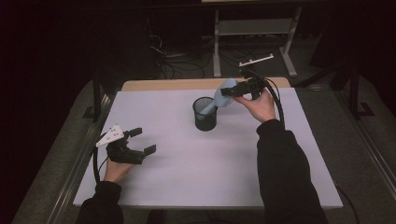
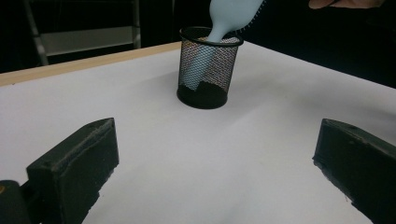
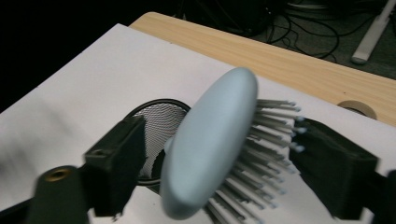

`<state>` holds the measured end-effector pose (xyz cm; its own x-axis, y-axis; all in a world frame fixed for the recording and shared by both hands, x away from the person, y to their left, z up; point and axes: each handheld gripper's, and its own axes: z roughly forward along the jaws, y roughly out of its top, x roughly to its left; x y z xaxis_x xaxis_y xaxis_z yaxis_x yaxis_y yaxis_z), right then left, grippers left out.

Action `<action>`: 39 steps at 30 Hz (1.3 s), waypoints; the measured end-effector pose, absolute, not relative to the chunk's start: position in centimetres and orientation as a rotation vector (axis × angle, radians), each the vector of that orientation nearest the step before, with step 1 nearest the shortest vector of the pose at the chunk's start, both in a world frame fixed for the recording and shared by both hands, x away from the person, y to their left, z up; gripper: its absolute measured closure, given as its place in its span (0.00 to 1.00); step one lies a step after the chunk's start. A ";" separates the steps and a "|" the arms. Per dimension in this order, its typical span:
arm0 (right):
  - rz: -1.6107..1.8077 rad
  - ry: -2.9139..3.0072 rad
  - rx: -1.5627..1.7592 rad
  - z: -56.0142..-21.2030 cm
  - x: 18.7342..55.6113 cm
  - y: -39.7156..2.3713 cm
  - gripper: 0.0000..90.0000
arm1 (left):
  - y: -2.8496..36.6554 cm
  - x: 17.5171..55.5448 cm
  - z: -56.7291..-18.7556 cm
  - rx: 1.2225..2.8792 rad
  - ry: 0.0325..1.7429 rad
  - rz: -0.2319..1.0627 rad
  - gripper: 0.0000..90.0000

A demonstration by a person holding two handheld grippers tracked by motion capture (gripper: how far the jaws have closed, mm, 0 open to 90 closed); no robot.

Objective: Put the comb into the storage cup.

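A light blue hairbrush leans with its handle down inside a black mesh cup at the back middle of the white mat. My right gripper is up at the brush head, jaws either side of it. In the right gripper view the brush lies between the jaws with a gap at the smooth back, and the bristle tips just reach the other jaw; the gripper is open. My left gripper rests open and empty on the mat at front left. It looks toward the cup and brush.
The white mat covers a wooden table, whose bare strip shows at the back. A roll of tape lies on that strip. Beyond the table stand a metal rack's legs and loose cables on the dark floor.
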<state>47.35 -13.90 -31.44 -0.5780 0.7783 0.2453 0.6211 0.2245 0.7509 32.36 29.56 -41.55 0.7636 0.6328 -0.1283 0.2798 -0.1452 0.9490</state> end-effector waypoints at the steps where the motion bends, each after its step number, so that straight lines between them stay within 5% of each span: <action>1: 1.280 2.308 1.339 -31.5 47.3 -14.0 0.16 | 29.6 32.4 -41.6 1.736 0.720 0.358 0.00; 11: 1.329 2.301 1.313 -31.6 46.8 -15.6 0.00 | 29.6 32.4 -41.6 1.737 0.722 0.359 0.00; 39: 1.362 2.265 1.288 -32.1 44.7 -20.1 0.00 | 29.5 32.4 -41.7 1.746 0.723 0.356 0.00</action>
<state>44.70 -20.13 -32.12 -0.5997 0.7610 0.2476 0.5755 0.1951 0.7942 32.40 29.51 -41.69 0.7636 0.6332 -0.1264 0.2854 -0.1553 0.9457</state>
